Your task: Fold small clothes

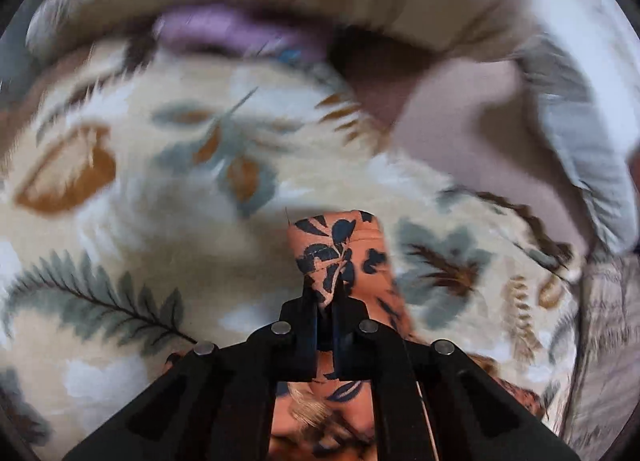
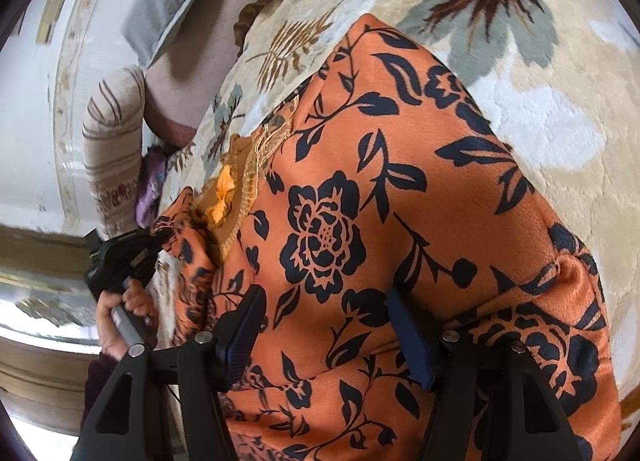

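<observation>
**Pinching the orange garment**

Lying on the leaf-print blanket (image 2: 540, 109), the orange flowered garment (image 2: 360, 201) has one fold clamped in the left gripper (image 1: 326, 293), jaws closed on cloth. The right gripper (image 2: 326, 325) hangs above the garment, jaws apart, nothing held.

No readable text, label, brand, number or sign anywhere in either view; only flower and leaf prints on the fabrics.
</observation>
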